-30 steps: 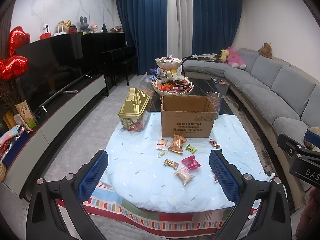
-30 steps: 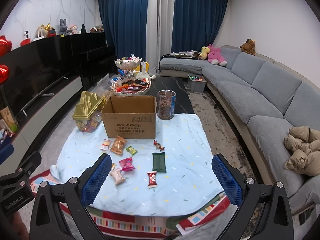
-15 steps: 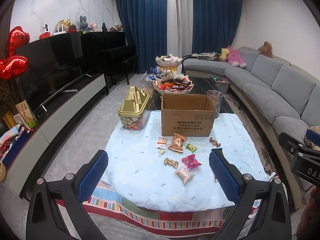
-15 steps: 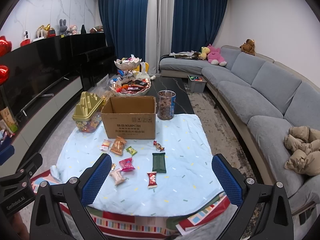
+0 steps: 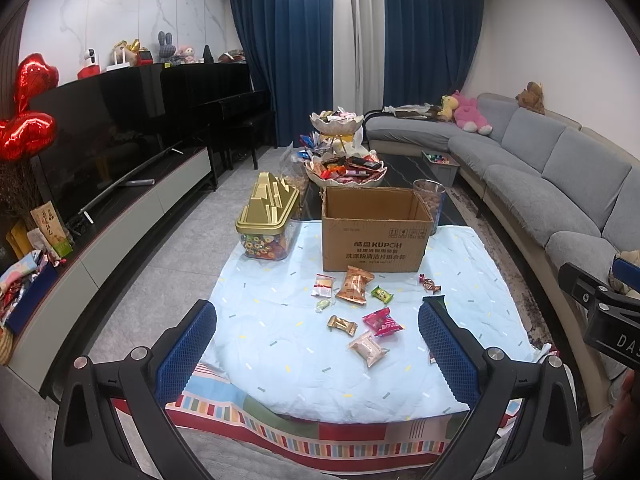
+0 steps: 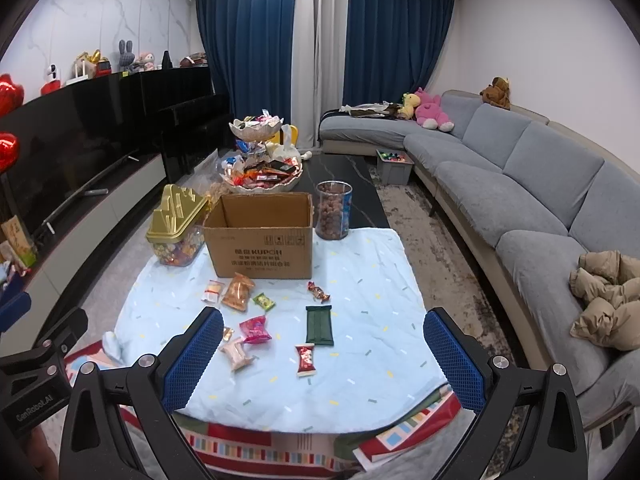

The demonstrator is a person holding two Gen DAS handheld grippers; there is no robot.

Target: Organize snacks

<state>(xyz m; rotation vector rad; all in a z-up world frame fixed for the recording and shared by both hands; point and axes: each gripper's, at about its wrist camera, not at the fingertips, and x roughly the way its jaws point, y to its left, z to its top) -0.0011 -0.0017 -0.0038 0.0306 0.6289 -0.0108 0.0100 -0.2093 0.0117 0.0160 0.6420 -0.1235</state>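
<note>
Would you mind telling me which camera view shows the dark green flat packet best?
The right wrist view: the dark green flat packet lies fully visible on the light blue cloth, between the open jaws. In the left wrist view only its top corner peeks out from behind the right blue pad.

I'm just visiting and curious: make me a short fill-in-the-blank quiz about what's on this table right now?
1. The cardboard box has its top flaps ____.
2. The candy container beside the box has a ____-coloured lid.
3. The long flat wrapper lying on the cloth is dark ____.
4. Both the left gripper and the right gripper hold ____.

Missing words: open; gold; green; nothing
</note>
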